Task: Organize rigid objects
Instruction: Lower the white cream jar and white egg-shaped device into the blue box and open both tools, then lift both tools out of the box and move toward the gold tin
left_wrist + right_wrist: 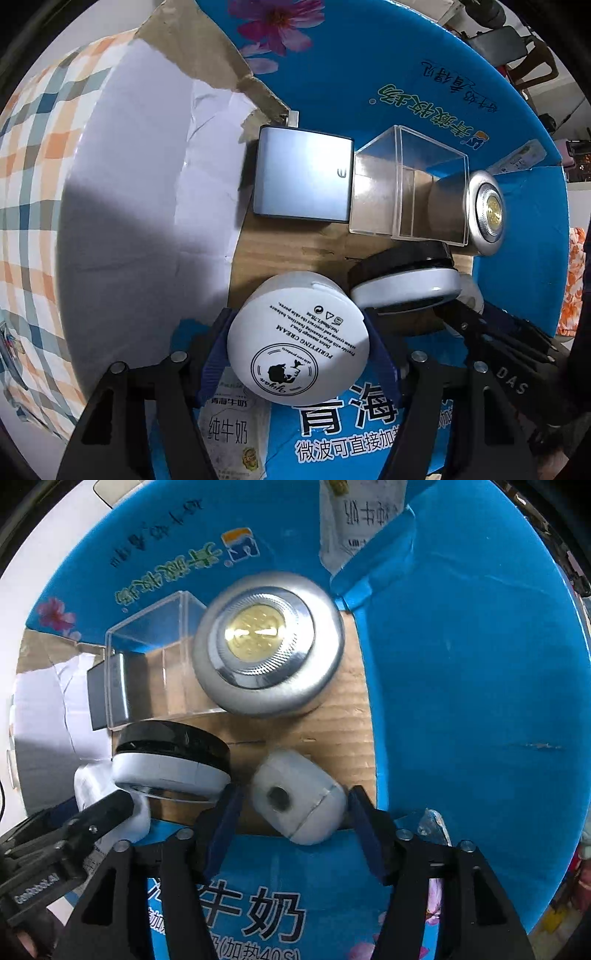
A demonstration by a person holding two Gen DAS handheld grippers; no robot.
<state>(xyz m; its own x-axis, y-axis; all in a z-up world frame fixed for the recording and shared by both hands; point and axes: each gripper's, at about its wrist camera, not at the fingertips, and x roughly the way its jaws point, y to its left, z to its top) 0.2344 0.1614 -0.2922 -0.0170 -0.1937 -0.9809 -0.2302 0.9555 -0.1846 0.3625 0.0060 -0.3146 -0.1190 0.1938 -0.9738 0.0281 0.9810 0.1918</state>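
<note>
I am looking down into a blue cardboard box (369, 74) with a brown floor (332, 720). My left gripper (297, 339) is shut on a white round cream jar (295, 339), whose printed base faces the camera. My right gripper (291, 808) is open around a white rounded object with a dark hole (295, 797). That object rests on the box floor, with a gap at the left pad. On the floor lie a grey-blue square case (301, 177), a clear plastic cube (406, 184), a silver disc with a gold centre (266, 642) and a black-and-white jar (170, 764).
The blue box walls (461, 701) rise close on the right and far sides. A torn brown flap (207, 62) and white paper (147, 184) line the left side. A checked cloth (37, 184) lies outside the box. The left gripper's fingers (92, 819) reach in beside the black-and-white jar.
</note>
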